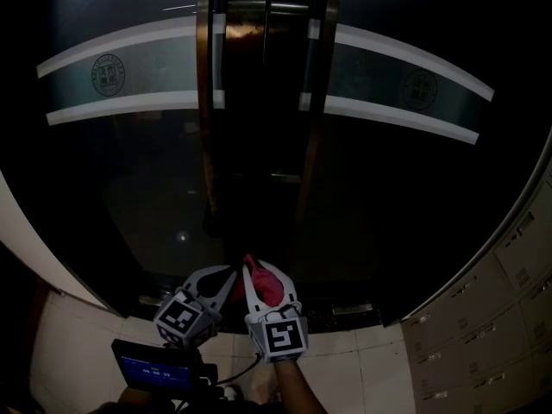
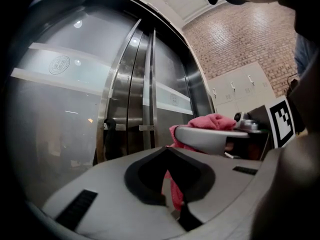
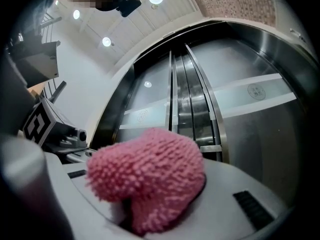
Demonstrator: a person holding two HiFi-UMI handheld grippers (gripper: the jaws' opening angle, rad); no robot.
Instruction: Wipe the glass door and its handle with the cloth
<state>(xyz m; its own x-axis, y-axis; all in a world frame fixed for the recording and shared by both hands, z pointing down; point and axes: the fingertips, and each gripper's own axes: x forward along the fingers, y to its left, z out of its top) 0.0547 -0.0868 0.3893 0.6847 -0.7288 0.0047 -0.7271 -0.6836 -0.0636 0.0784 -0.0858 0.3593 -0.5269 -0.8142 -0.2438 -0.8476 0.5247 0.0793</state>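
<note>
Your right gripper point(image 1: 266, 276) is clamping the one pink cloth point(image 3: 150, 174), bunched between its jaws. Your left gripper point(image 2: 167, 151), just beside it at 9 o'clock, is sitting closed on nothing. Both are hanging at 6 o'clock in the head view, apart from the door point(image 1: 129, 171). Wiping isn't yet starting, I judge. Next you're needing to lift the cloth toward 12 o'clock onto the glass. I'm counting two glass leaves and, seemingly, two upright handles point(image 1: 205, 102).
</note>
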